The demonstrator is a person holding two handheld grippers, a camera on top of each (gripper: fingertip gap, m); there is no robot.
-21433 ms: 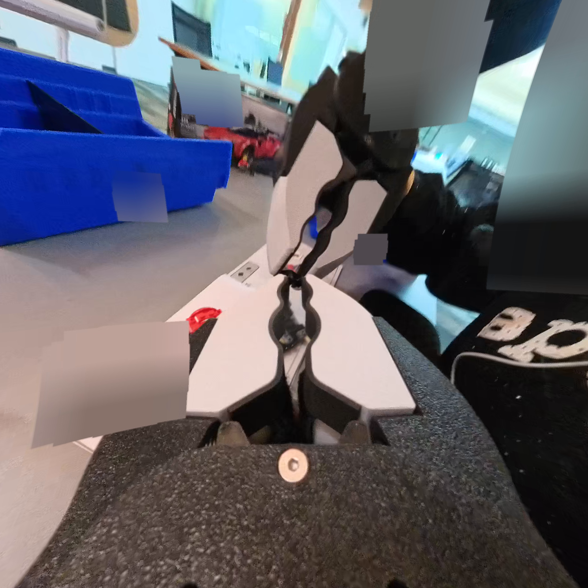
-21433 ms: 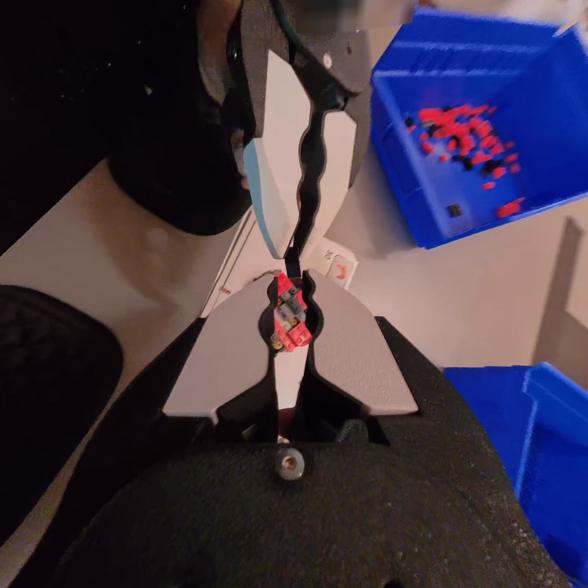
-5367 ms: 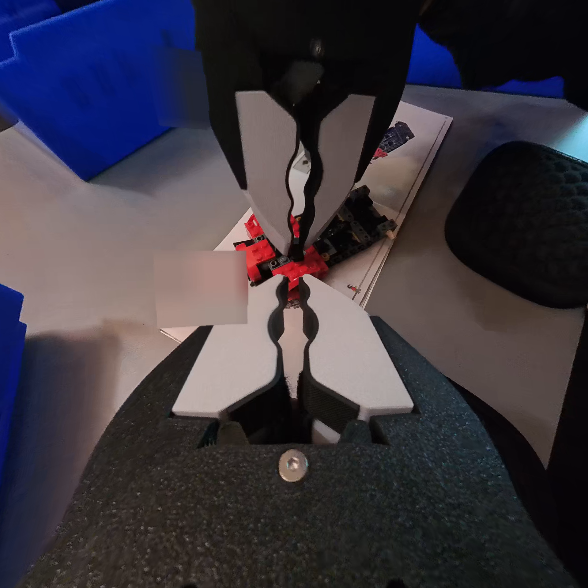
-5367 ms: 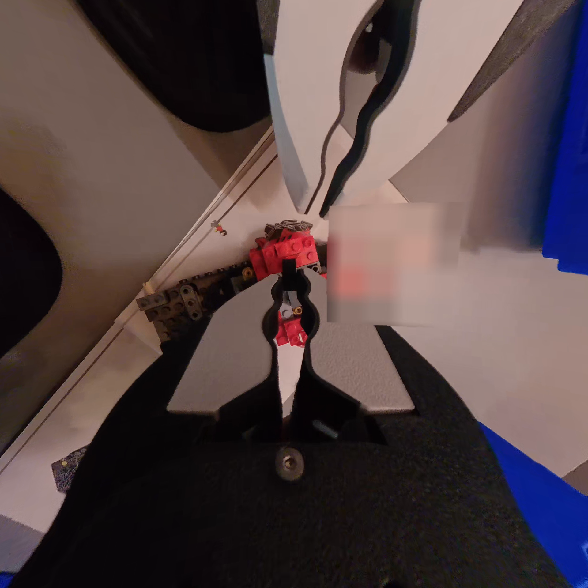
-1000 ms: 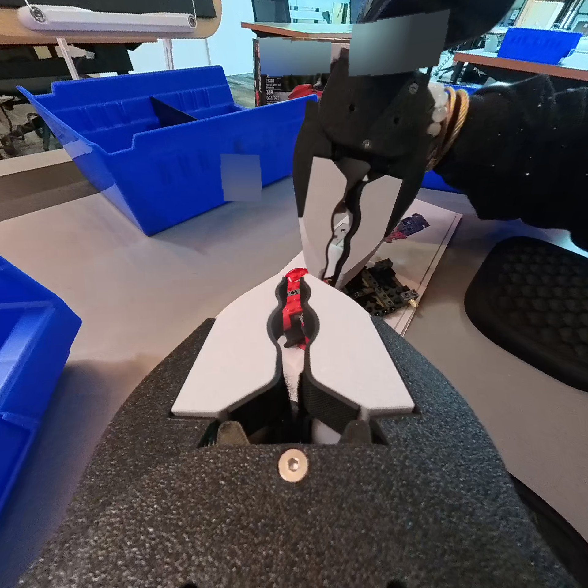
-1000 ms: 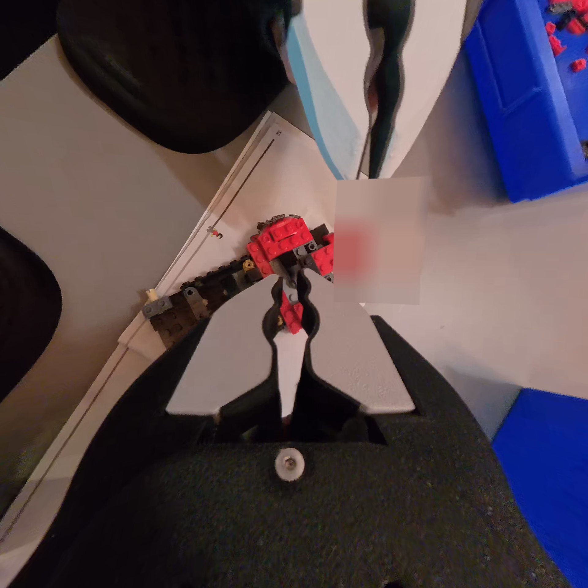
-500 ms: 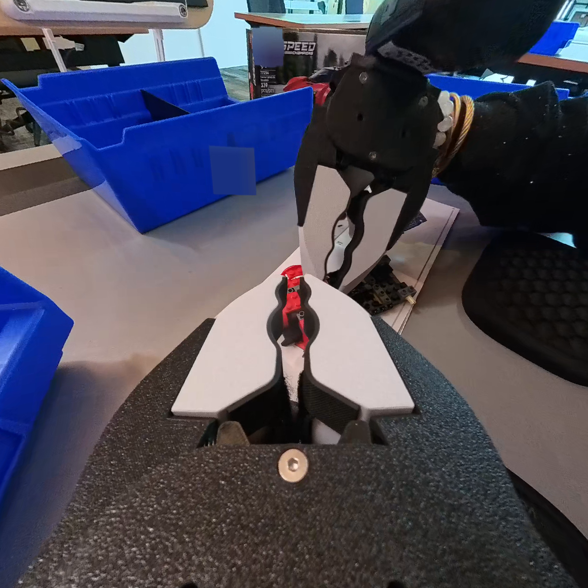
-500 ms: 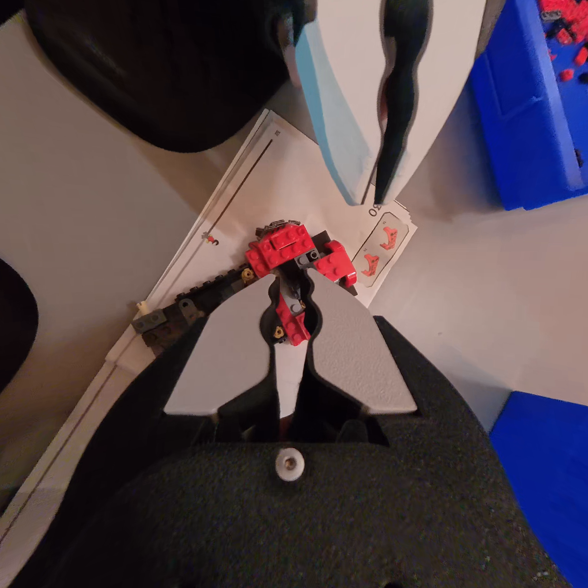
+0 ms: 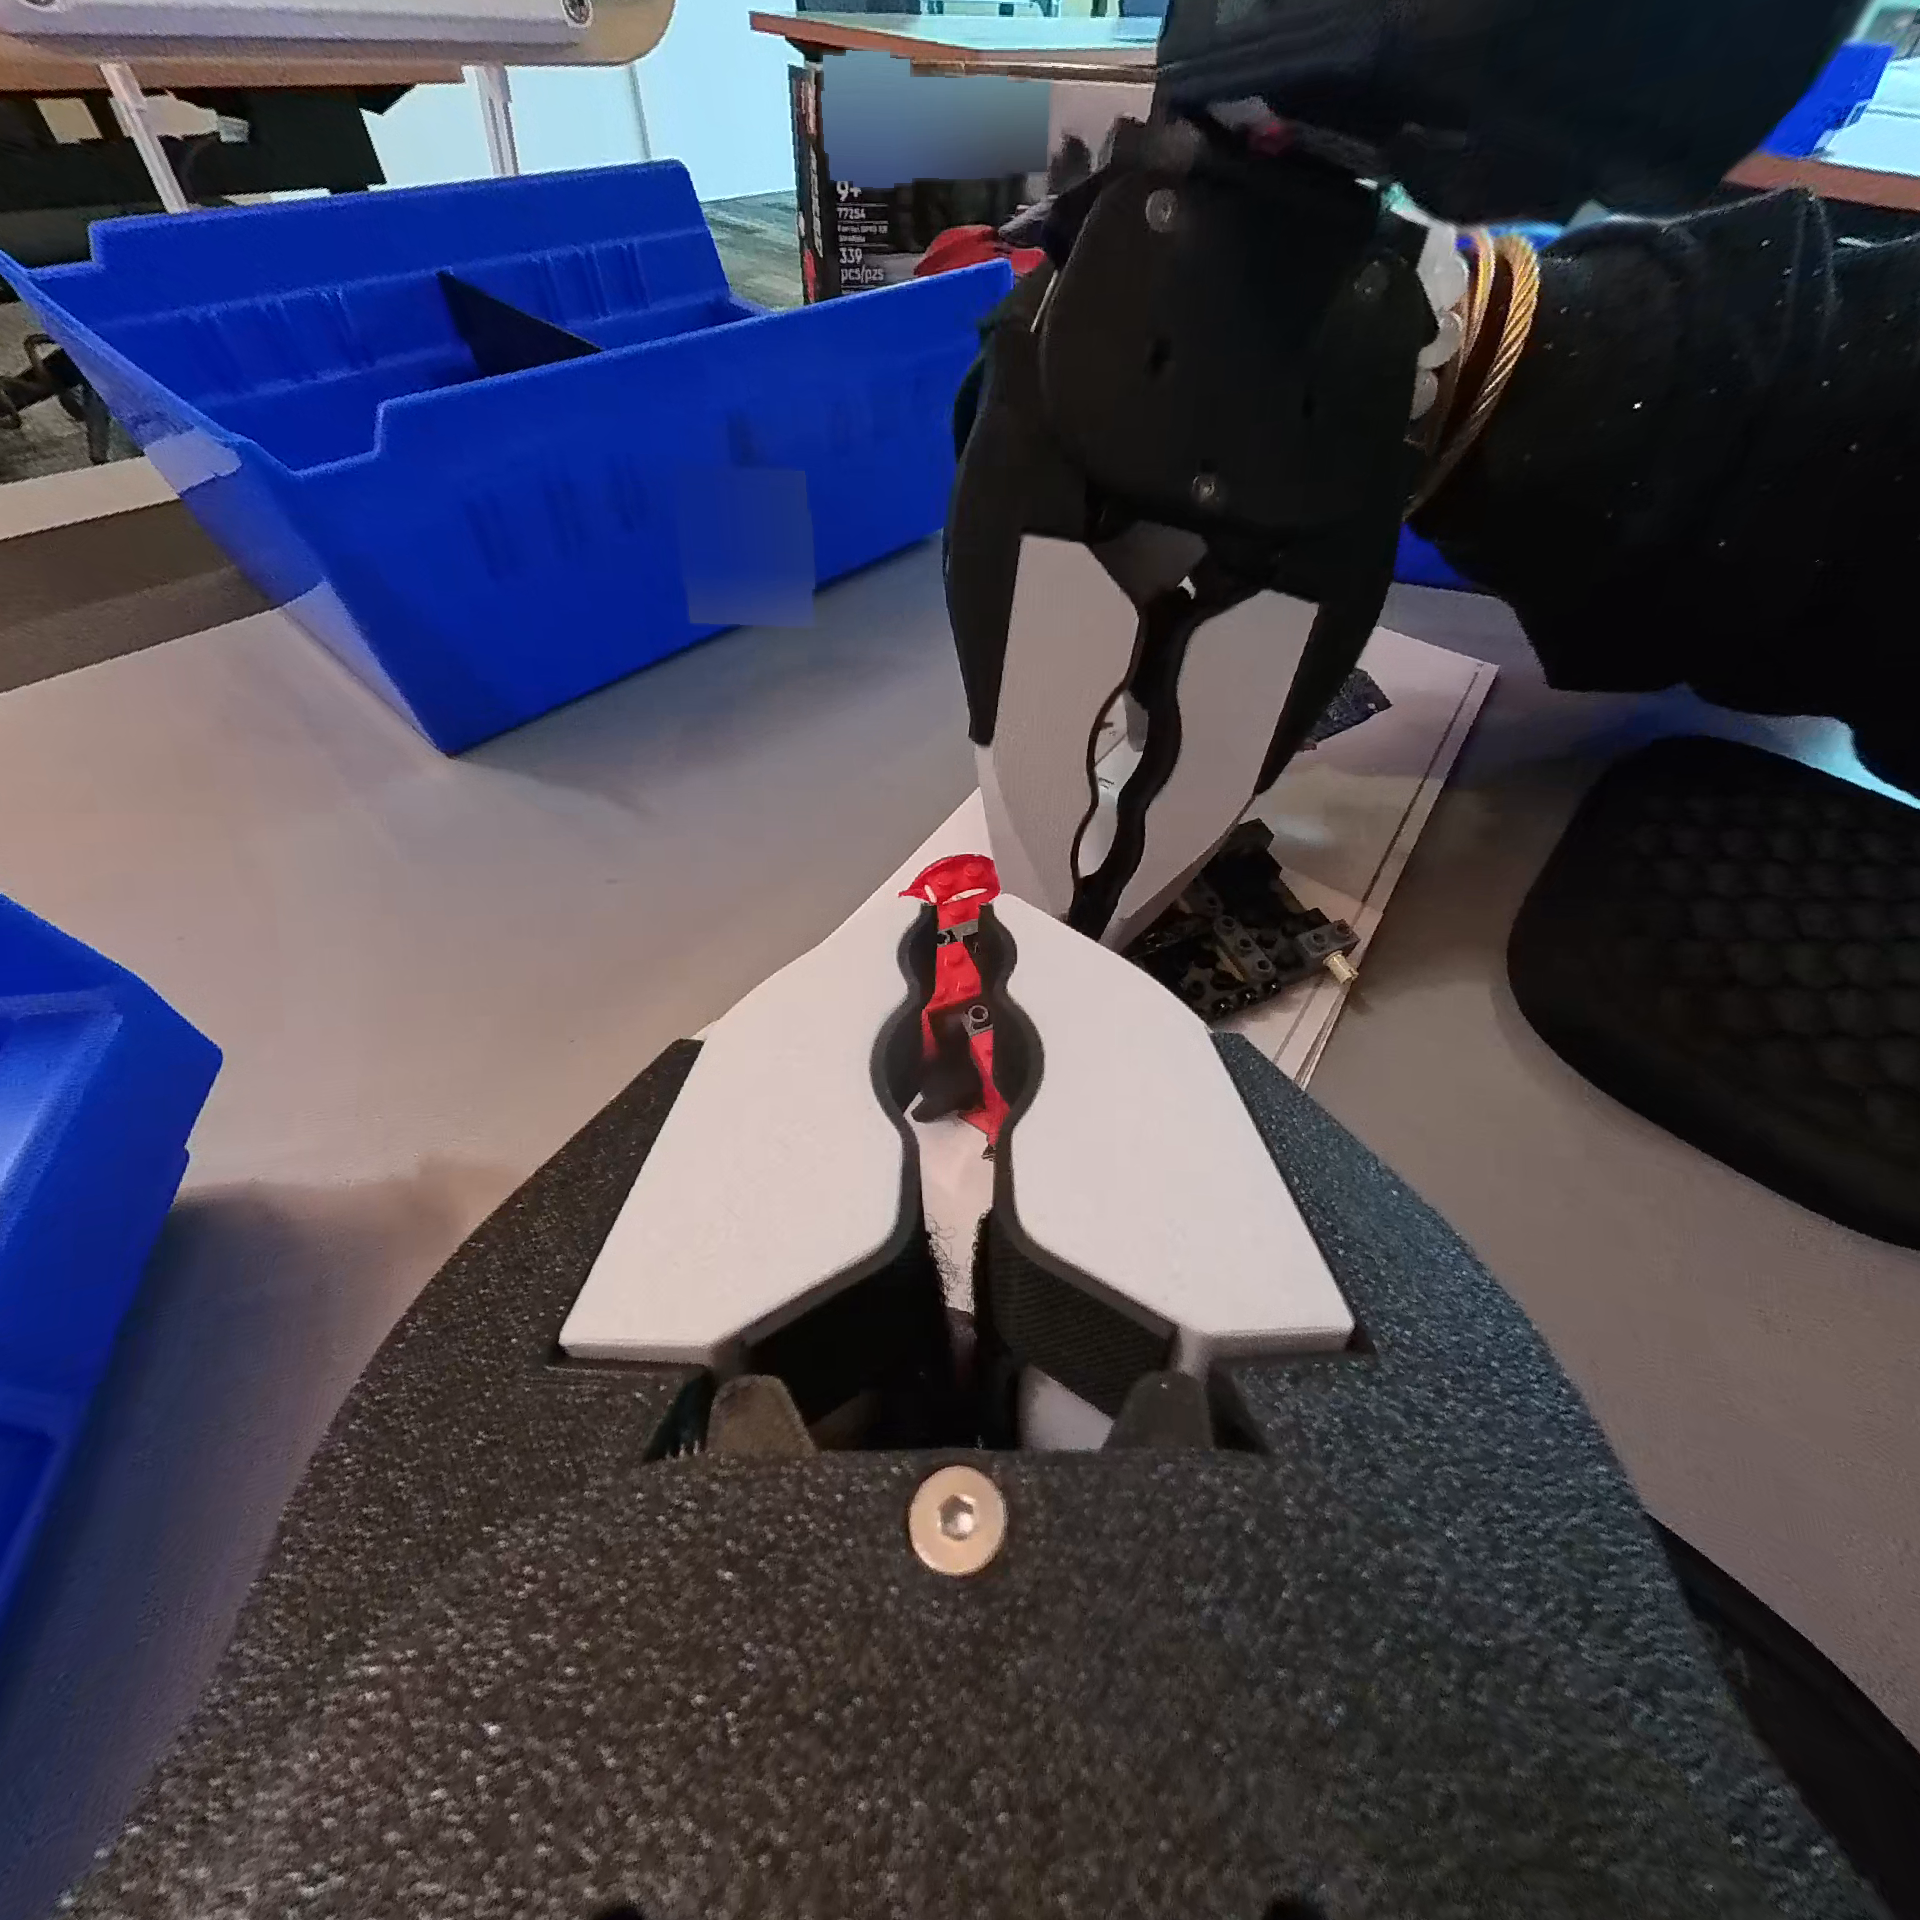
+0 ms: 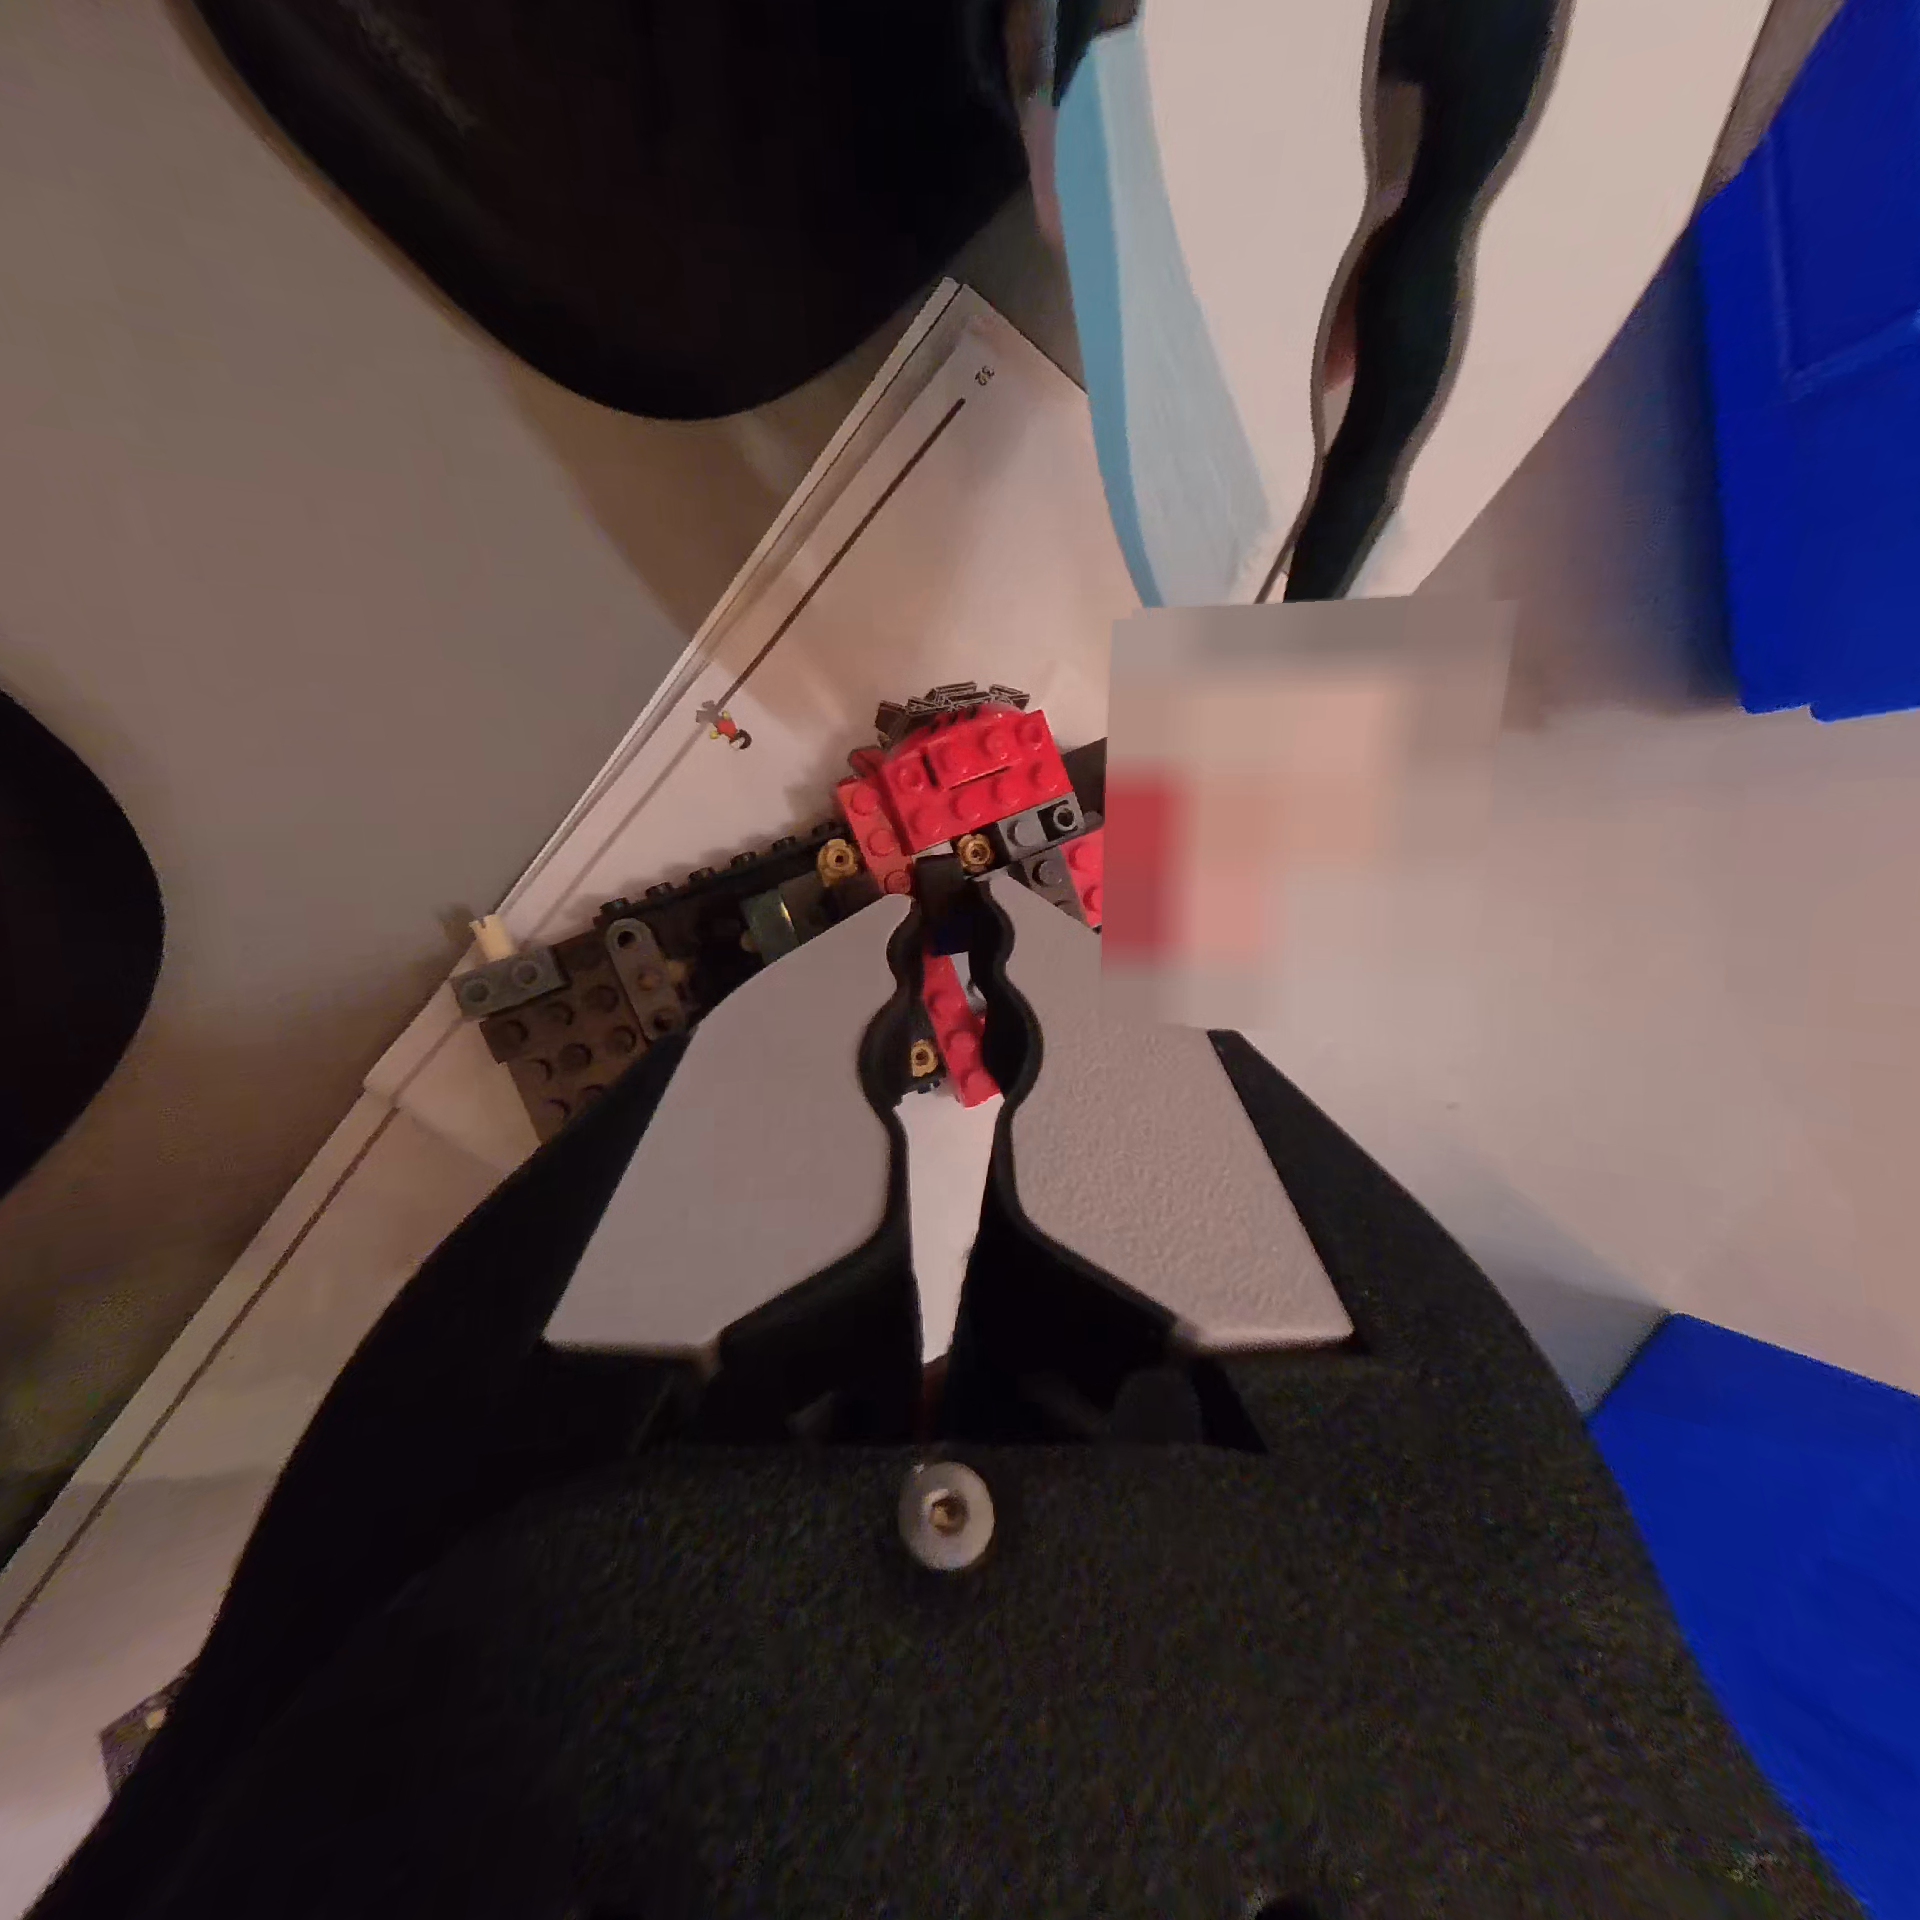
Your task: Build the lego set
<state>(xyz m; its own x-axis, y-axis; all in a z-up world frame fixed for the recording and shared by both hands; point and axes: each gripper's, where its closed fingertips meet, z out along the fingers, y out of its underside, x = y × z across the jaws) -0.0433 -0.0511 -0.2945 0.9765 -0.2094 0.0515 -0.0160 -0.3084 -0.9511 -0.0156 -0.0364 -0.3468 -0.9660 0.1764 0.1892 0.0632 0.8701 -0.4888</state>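
The partly built lego model (image 10: pixel 966 779), red on top with a long black base, lies on the open instruction booklet (image 10: pixel 883 520). My right gripper (image 10: pixel 951 914) is shut on the model's narrow red and dark middle part; a red strip with a gold stud shows between its fingers. In the left wrist view the right gripper (image 9: pixel 1091 914) points down at the model's black end (image 9: pixel 1236 945). My left gripper (image 9: pixel 956 914) is shut and hovers just short of the model, whose red parts (image 9: pixel 951 883) show through its gap. It also shows, blurred, in the right wrist view (image 10: pixel 1309 582).
A large blue bin (image 9: pixel 499 416) stands at the back left, another blue bin (image 9: pixel 73 1143) at the near left. A lego box (image 9: pixel 894 208) stands behind. A black padded rest (image 9: pixel 1745 987) lies to the right of the booklet. A person's black sleeve (image 9: pixel 1714 468) reaches in. Left tips to right tips: about 6 cm.
Over the last second my right gripper has come closer down onto the model. My left gripper has stayed shut and shifted a little. The model has stayed on the booklet.
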